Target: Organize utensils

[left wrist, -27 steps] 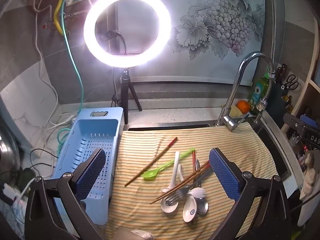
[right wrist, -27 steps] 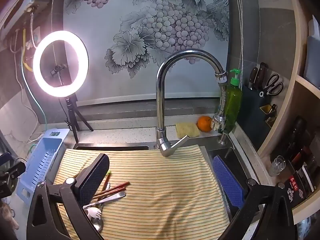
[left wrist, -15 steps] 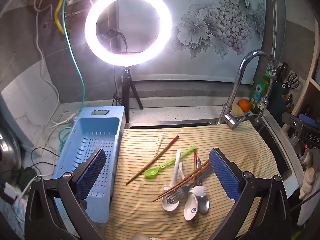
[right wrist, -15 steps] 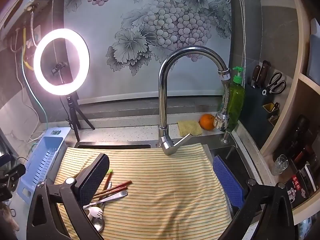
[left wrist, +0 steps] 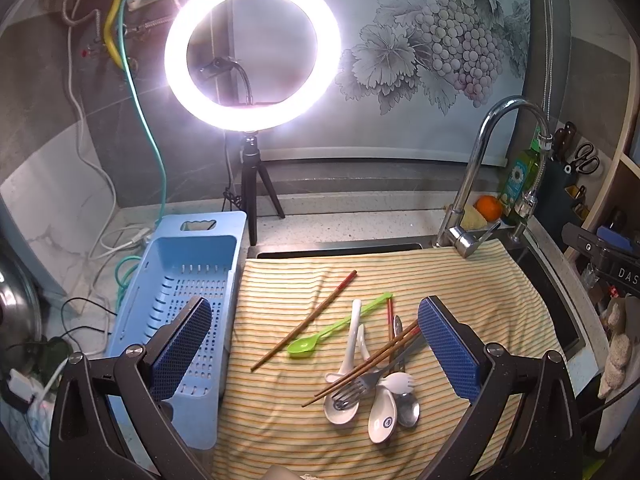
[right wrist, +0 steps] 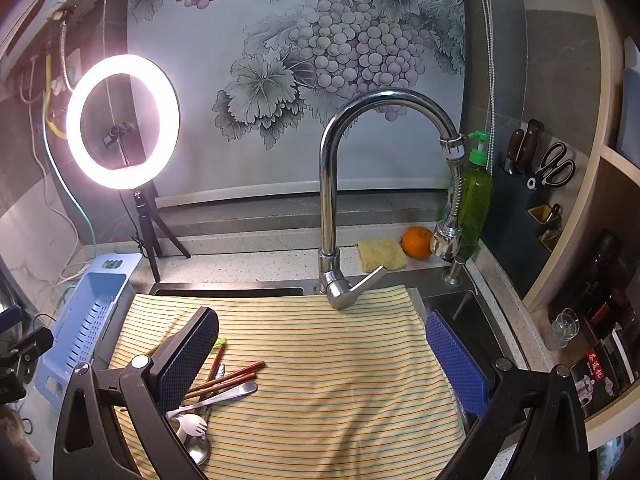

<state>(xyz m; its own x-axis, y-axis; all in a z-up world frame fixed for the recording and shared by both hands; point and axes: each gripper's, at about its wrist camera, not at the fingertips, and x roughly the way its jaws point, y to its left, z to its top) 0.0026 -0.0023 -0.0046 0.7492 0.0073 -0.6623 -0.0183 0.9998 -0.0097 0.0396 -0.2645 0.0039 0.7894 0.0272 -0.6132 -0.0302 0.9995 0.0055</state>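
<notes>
Striped yellow cloth [left wrist: 460, 280] is lying over the sink, and the spoons, fork and chopsticks are lying on top of it. The left gripper [left wrist: 316, 344] is hanging above the cloth with its two blue pads spread wide, and it is holding nothing. A single chopstick [left wrist: 306, 320] and a green spoon [left wrist: 340, 330] are lying between the pads, a bit farther off. The pile of utensils [left wrist: 368, 376] is sitting nearer the right pad: white spoons, a metal fork, a white spork, a metal spoon and a pair of chopsticks are lying across each other. Nothing is touching the pads. A blue basket [left wrist: 188, 280] is sitting just beside the cloth on the left, and the left pad is showing in front of it. The right gripper [right wrist: 322, 356] is also spread wide and is holding nothing. From its camera, the same pile [right wrist: 218, 392] is lying low on the left, partly hidden behind the left pad, and bare cloth [right wrist: 340, 380] is lying between the pads. A shiny tap [right wrist: 332, 200] is standing behind the cloth, with a sponge [right wrist: 380, 254], an orange [right wrist: 417, 242] and a green soap bottle [right wrist: 474, 200] near it. A bright ring light [left wrist: 252, 52] is glowing at the back.
</notes>
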